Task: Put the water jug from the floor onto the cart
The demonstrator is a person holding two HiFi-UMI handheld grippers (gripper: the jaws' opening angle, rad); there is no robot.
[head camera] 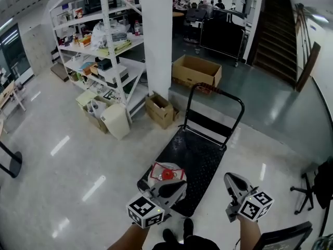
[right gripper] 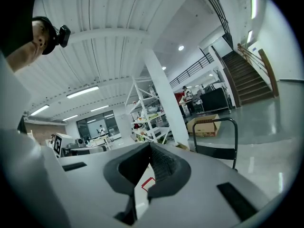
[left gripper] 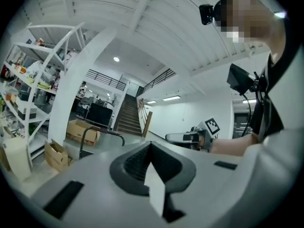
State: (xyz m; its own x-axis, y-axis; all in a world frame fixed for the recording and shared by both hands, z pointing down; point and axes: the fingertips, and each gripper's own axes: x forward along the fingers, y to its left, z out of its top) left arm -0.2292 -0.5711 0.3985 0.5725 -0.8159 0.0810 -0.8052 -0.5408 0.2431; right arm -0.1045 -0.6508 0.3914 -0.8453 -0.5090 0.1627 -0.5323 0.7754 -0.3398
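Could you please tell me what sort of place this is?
Most likely a storeroom or workshop area: open metal shelving loaded with supplies, cardboard boxes on the polished floor, and a platform cart for moving goods.

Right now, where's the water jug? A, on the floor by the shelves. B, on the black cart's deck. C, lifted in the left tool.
B: in the head view the water jug, red cap up, sits at the near end of the cart.
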